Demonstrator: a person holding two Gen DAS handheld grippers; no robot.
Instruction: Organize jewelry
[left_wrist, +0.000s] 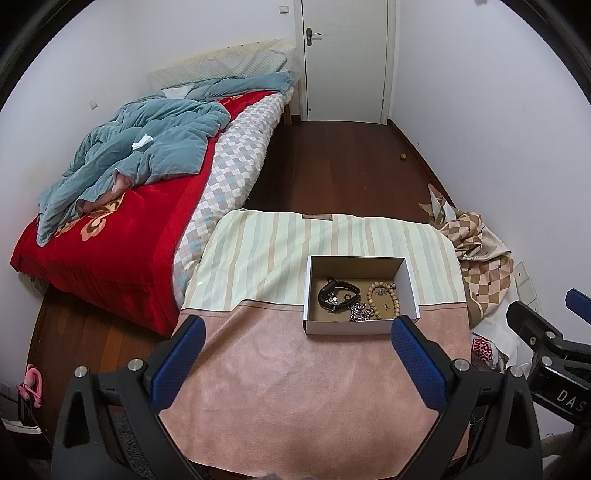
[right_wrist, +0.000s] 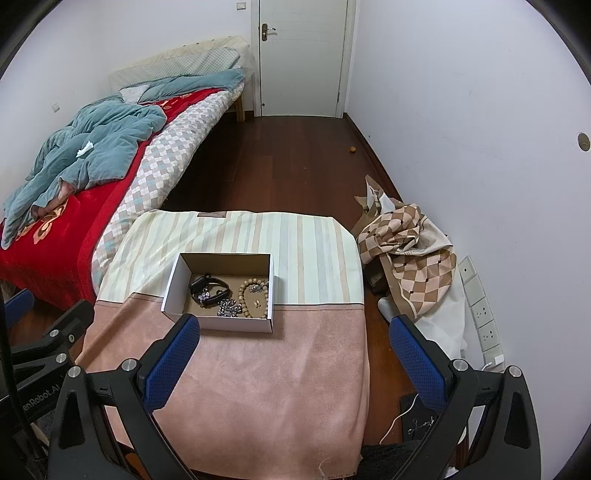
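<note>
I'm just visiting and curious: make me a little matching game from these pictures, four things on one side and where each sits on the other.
Things:
1. black strap band
2. wooden bead bracelet
3. silver metal chain
4. crumpled teal blanket

Places:
A. on the red bed cover
B. right part of the white cardboard box
C. left part of the box
D. box's near edge, between the other two pieces

Pairs: 1-C, 2-B, 3-D, 4-A

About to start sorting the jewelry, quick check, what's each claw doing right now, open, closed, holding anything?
Left claw: open, holding nothing, above the pink cloth just short of the box.
Right claw: open, holding nothing.
</note>
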